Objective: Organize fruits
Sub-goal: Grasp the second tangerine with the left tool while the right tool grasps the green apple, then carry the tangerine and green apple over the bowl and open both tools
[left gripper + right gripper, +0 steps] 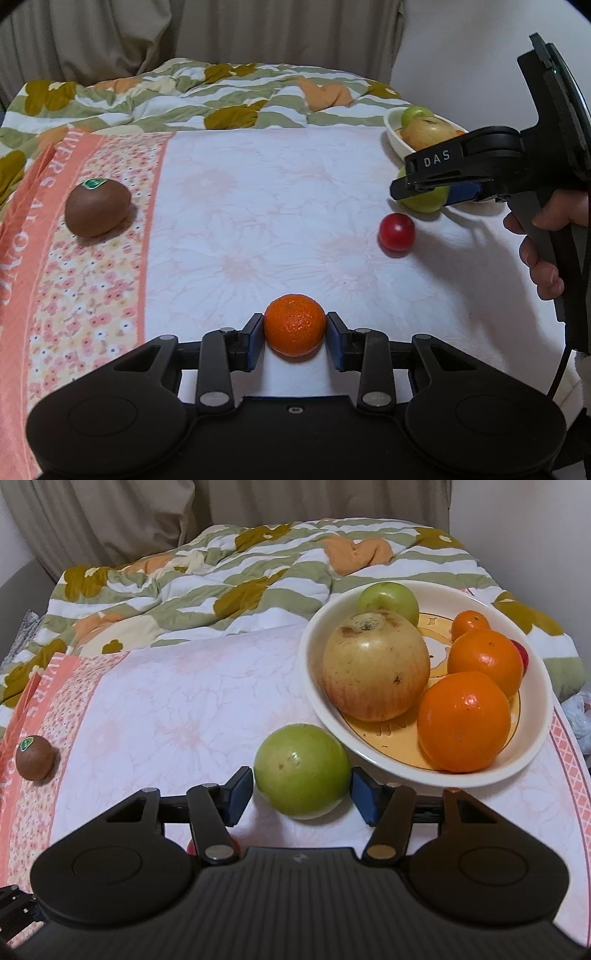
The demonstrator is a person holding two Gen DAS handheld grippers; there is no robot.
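My left gripper has its blue pads against both sides of a small orange mandarin resting on the cloth. My right gripper is open around a green apple on the cloth, with gaps on both sides; it shows in the left wrist view too. A white bowl just right of the apple holds a large yellow apple, a green apple and several oranges. A red fruit and a brown kiwi lie on the cloth.
A white floral cloth with a pink patterned border covers the surface. A rumpled green-and-white quilt lies behind it, curtains beyond. The kiwi is also in the right wrist view, far left.
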